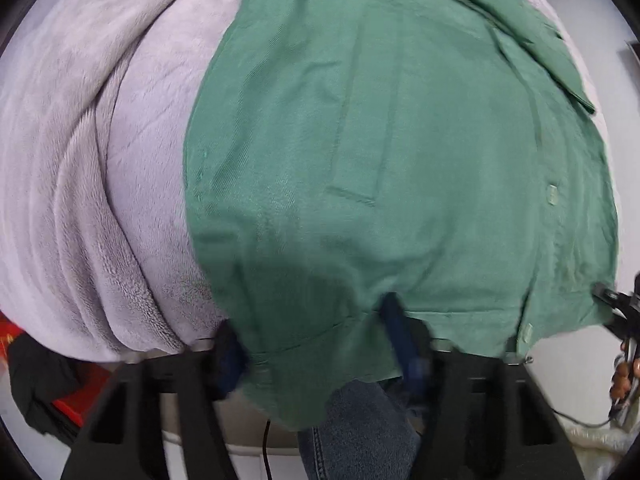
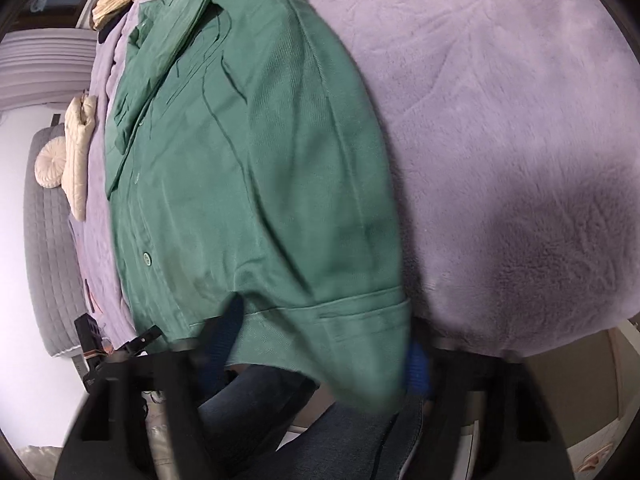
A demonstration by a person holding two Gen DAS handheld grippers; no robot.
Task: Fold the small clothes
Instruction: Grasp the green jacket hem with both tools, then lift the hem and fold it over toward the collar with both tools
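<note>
The green shirt [image 1: 380, 160] is lying spread across the lilac fleece blanket [image 1: 100, 160], button placket showing, its bottom hem hanging over the near edge of the bed. In the right wrist view the same shirt [image 2: 248, 184] is stretching away up the blanket [image 2: 500, 120], collar at the far end, a sleeve folded in along its right side.

The left gripper [image 1: 316, 344] is sitting right at the hem, the green cloth running between its blue-padded fingers [image 1: 404, 336]; the picture is blurred there, so whether the pads are actually pressing the fabric cannot be told. The right gripper [image 2: 320, 344] is at the hem's other corner, cloth draped between its fingers [image 2: 418, 364] as well, and its jaws are reading as closed down nearly all the way on the shirt's edge.

Below both tools, a person's leg in blue jeans [image 1: 356, 432] is showing just under the hanging hem.

Further out, cream cushions [image 2: 76, 160] are resting by a grey quilted headboard [image 2: 48, 240] at the far side of the bed, beside a white wall [image 2: 24, 320]. In the left wrist view something red and a dark garment [image 1: 36, 392] are lying low beside the bed.
</note>
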